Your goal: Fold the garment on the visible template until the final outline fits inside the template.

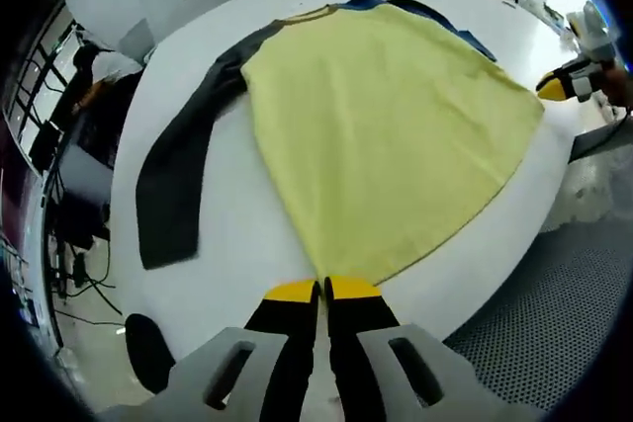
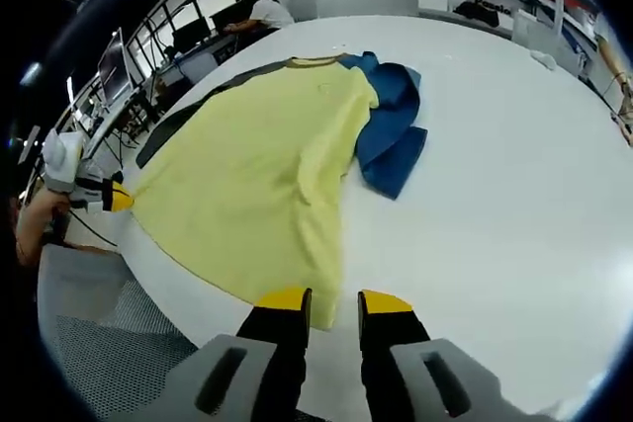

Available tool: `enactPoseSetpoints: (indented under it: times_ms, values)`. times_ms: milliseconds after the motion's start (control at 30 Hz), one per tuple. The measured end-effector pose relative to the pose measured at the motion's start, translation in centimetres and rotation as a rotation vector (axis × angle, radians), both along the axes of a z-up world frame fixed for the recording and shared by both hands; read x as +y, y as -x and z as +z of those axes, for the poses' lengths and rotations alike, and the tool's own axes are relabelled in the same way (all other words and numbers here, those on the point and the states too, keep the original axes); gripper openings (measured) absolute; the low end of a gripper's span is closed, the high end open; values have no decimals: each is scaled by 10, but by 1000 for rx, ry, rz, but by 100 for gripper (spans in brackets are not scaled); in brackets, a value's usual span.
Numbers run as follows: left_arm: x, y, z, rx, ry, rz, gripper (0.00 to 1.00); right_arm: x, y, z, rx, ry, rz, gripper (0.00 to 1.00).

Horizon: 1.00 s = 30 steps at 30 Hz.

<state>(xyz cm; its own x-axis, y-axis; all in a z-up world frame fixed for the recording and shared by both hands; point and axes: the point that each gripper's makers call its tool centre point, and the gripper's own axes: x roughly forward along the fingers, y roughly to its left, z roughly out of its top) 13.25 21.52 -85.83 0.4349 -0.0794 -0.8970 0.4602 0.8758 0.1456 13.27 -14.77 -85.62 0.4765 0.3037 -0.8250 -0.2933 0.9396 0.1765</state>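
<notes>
Black jaws, yellow tips; grey gripper (image 1: 323, 291) bodies

Right hand-held gripper (image 2: 331, 304): yellow-tipped jaws parted, nothing between them, left jaw over the hem corner of the yellow long-sleeved garment with one blue and one dark grey sleeve (image 2: 262, 170). Garment spread flat on round white tabletop (image 2: 514, 165); blue sleeve bunched beside body. Left hand-held gripper (image 2: 117, 199) at opposite hem corner.
</notes>
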Motion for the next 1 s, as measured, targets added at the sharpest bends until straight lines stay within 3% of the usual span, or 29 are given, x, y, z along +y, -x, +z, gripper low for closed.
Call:
enactPoseSetpoints:
  times_ms: [167,367,533,1000]
  values:
    - [0,2,-4,-4,10,12,2,5,0,-4,11,10,7,11]
    - [1,1,-5,-12,35,38,2,7,1,-13,19,82,53,9]
    - [1,1,-6,-15,56,61,2,10,3,-15,29,100,90,0]
    - [0,3,-6,-13,46,52,2,2,15,-15,80,119,40,0]
